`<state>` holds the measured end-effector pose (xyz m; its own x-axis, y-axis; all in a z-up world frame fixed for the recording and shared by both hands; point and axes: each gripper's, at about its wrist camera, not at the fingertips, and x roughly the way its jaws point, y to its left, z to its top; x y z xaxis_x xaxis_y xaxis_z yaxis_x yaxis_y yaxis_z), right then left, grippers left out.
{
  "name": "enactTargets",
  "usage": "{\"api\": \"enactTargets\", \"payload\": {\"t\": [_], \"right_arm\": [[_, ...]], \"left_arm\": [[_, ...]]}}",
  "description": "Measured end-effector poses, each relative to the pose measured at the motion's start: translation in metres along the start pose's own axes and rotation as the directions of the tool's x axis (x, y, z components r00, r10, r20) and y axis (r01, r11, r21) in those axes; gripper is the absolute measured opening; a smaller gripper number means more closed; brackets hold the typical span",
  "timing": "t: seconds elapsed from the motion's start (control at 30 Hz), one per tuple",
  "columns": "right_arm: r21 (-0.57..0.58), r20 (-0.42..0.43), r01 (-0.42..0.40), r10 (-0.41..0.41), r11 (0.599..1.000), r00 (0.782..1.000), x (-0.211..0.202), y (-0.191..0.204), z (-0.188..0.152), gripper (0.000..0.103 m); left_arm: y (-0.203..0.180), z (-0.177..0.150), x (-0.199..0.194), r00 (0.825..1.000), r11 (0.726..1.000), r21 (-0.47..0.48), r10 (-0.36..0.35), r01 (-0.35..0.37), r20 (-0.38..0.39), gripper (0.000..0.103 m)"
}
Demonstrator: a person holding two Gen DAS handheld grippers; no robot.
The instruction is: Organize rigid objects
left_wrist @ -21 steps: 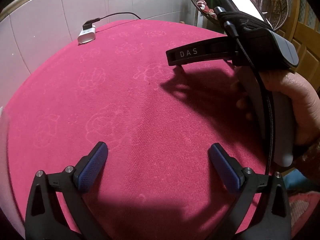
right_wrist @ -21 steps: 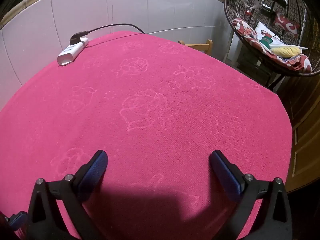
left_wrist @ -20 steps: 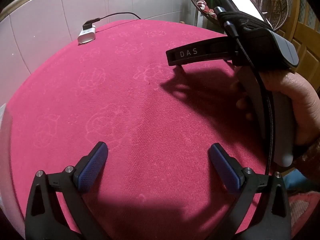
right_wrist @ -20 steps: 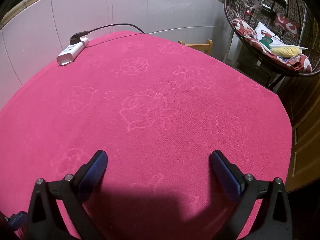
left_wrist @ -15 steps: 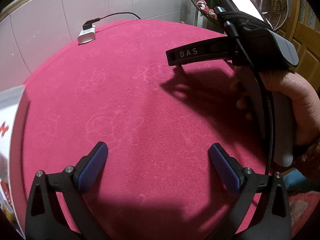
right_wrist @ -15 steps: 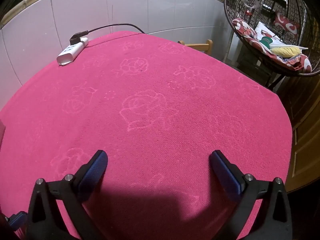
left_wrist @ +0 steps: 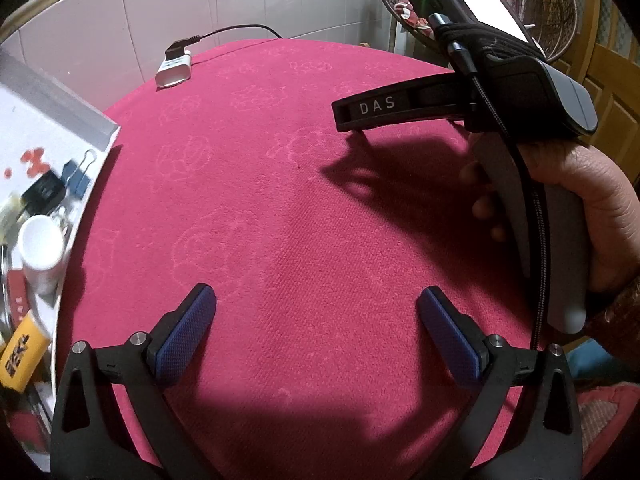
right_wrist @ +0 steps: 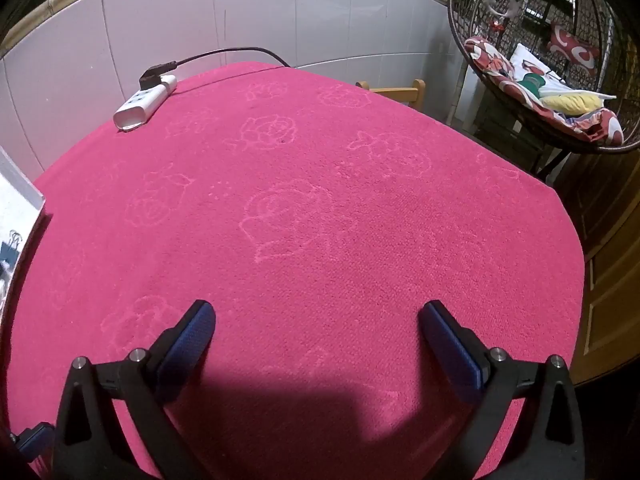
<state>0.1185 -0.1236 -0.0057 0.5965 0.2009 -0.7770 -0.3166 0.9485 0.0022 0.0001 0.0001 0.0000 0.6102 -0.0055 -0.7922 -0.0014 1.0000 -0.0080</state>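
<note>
A white tray (left_wrist: 56,96) juts in over the left edge of the pink tablecloth (left_wrist: 300,208). In it lie a blue binder clip (left_wrist: 78,178), a black clip (left_wrist: 42,194), a small white cup (left_wrist: 42,252) and a yellow item (left_wrist: 22,354), all blurred. My left gripper (left_wrist: 316,296) hovers open over bare cloth, right of the tray. My right gripper (right_wrist: 316,308) is open too, with nothing between its fingers. The tray's corner (right_wrist: 20,196) shows at the far left of the right wrist view. A hand (left_wrist: 592,200) holds the right gripper's grey handle (left_wrist: 560,248).
A white power strip (right_wrist: 144,102) with a black plug lies at the table's far left edge, by the tiled wall (right_wrist: 280,12). A wooden chair back (right_wrist: 396,92) stands behind the table. A hanging wicker chair (right_wrist: 560,60) and wooden panels are at the right.
The white tray with its small items has slid into view from the left, onto the table's left edge. Neither gripper has moved; both stay open.
</note>
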Motion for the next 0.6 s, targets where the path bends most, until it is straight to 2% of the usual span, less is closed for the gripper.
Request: {"api": "enactTargets", "payload": {"t": [0.6], "right_arm": [[0.000,-0.001,0.000,0.000,1.000,1.000,-0.0006,0.0009,-0.0001,0.103]], "left_arm": [[-0.0008,0.0000,-0.0016,1.000,1.000,0.000,-0.001,0.001,-0.001,0.103]]}}
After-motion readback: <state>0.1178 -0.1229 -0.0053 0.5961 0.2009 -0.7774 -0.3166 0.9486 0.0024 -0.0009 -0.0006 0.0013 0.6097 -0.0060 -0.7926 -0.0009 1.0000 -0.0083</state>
